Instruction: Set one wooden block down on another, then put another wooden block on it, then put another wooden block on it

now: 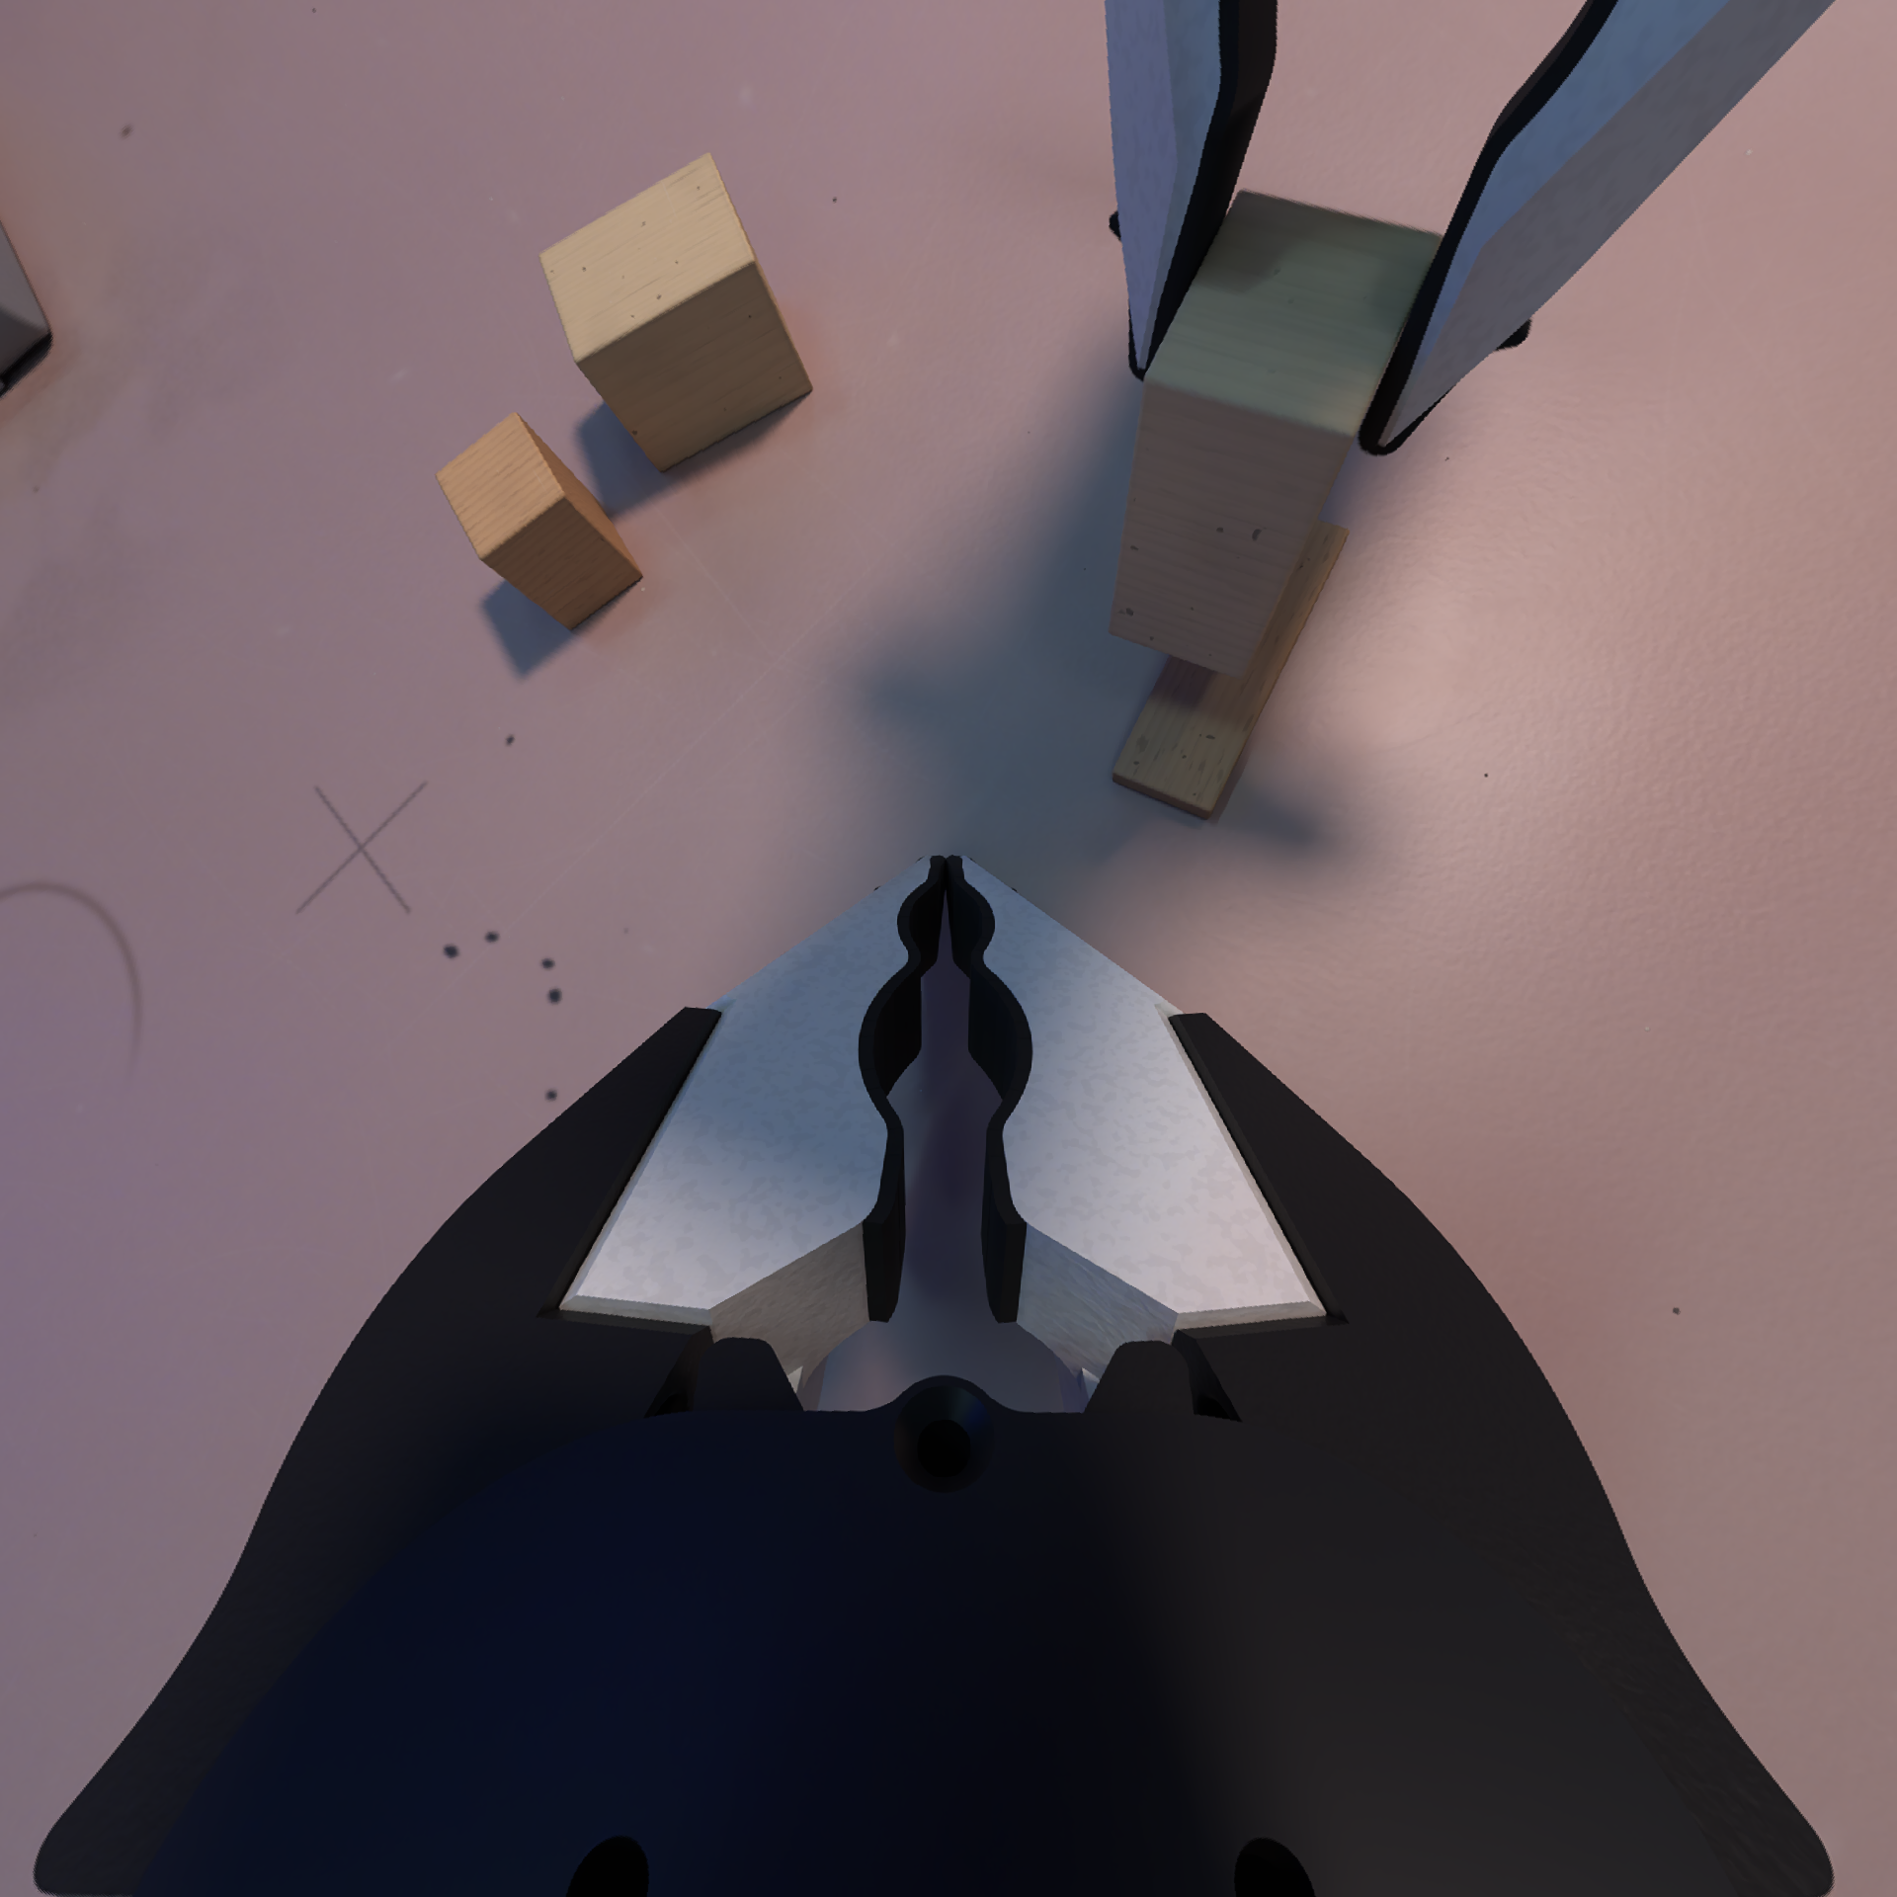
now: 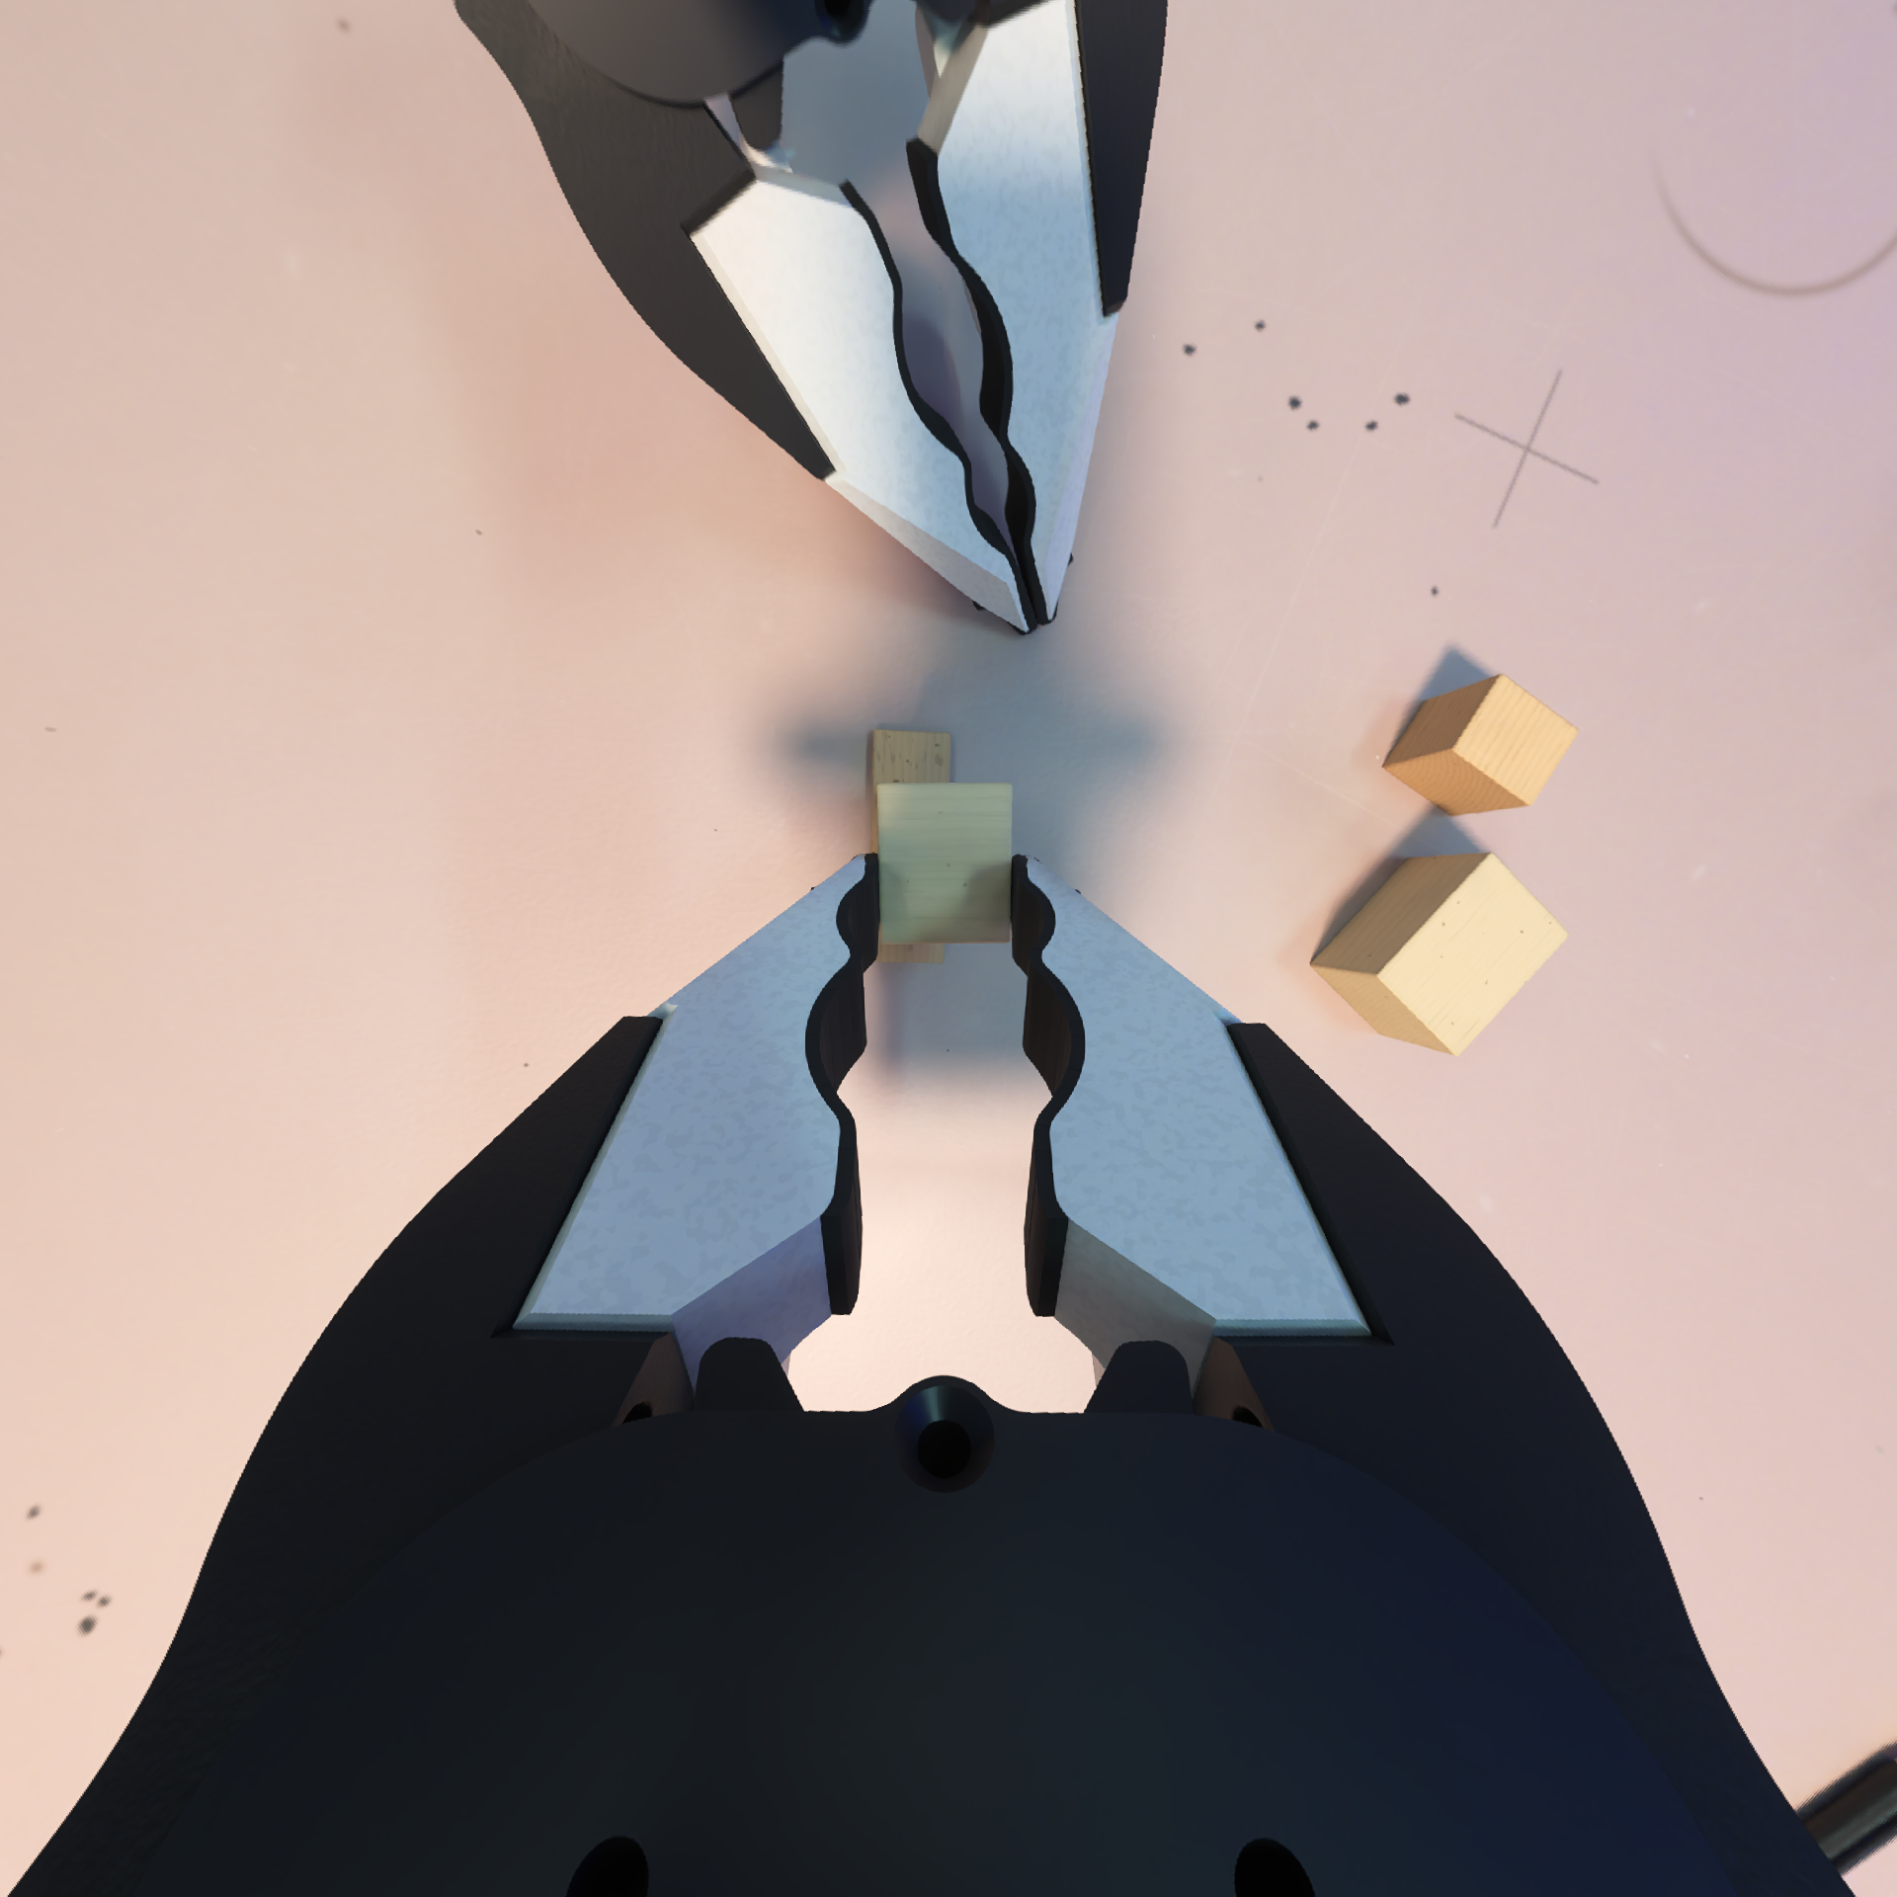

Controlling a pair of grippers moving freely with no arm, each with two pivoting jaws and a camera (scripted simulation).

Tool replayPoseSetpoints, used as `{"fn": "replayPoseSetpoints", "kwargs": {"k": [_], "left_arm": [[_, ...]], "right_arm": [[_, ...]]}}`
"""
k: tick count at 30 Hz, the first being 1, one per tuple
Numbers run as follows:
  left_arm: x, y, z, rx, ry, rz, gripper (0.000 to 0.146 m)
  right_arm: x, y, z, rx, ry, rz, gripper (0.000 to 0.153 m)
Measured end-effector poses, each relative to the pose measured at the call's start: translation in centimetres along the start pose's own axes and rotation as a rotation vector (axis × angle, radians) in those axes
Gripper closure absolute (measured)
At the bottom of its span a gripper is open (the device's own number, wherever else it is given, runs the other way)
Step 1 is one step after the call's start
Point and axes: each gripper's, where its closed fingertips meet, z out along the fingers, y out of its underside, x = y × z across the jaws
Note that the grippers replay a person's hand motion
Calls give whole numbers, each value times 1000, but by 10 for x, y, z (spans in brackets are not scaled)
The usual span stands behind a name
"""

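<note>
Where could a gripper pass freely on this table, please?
Free: the bare stretch between the large block and the tall block, and the table beyond the right gripper. Crowded: around the flat block.

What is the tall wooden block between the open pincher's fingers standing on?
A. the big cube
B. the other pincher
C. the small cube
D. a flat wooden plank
D: in the left wrist view the tall wooden block, gripped near its top by the right gripper, stands on a flat wooden plank lying on the table, while both cubes sit apart at the left.
</note>
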Motion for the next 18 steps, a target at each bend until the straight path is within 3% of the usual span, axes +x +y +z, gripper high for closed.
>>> {"fn": "replayPoseSetpoints", "kwargs": {"k": [5, 18], "left_arm": [[0, 0, 0, 4, 6, -9, 146], [-1, 0, 0, 6, -10, 3, 146]], "right_arm": [[-5, -7, -4, -5, -65, 15, 128], [-5, 0, 10, -93, -18, -15, 128]]}}
